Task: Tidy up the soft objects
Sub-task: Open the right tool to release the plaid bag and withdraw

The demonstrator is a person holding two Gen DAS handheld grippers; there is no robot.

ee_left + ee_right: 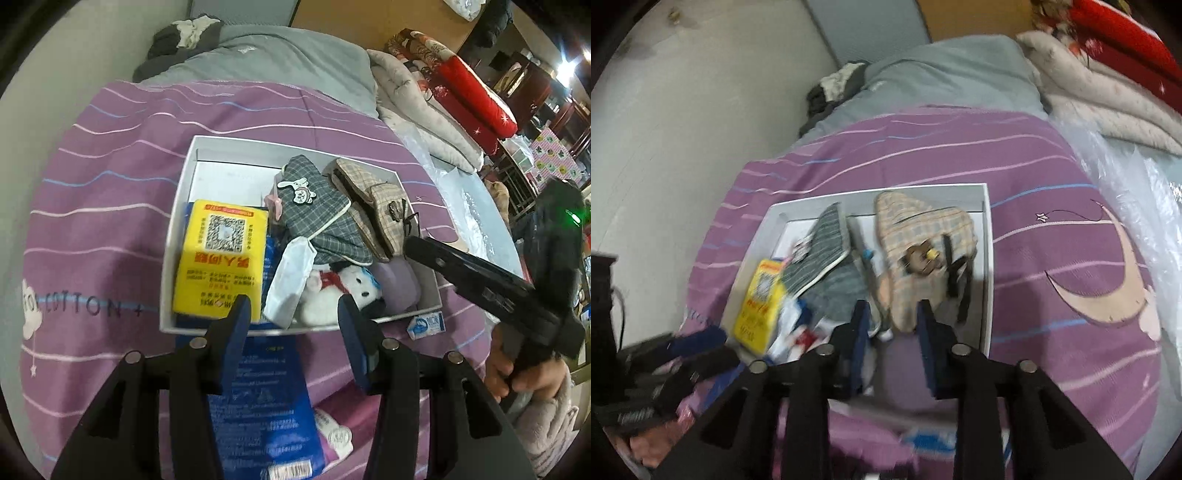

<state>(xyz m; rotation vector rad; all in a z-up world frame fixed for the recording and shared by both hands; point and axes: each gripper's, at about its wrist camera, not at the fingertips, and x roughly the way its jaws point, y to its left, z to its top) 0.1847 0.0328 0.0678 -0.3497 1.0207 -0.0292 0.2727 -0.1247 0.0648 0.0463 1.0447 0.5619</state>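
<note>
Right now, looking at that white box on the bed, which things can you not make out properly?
- Blue packet: left wrist view, the left tongs cover much of it and its print is too small to read.
- White plush toy: left wrist view, a white tag and a tong finger hide part of it.
- Box near corner: right wrist view, blurred and behind the right tongs.

At the left edge of your left wrist view, the purple bedsheet [110, 155] reads "COTTON +". The yellow packet [221, 258] carries a QR code; its red characters are too small to read.
</note>
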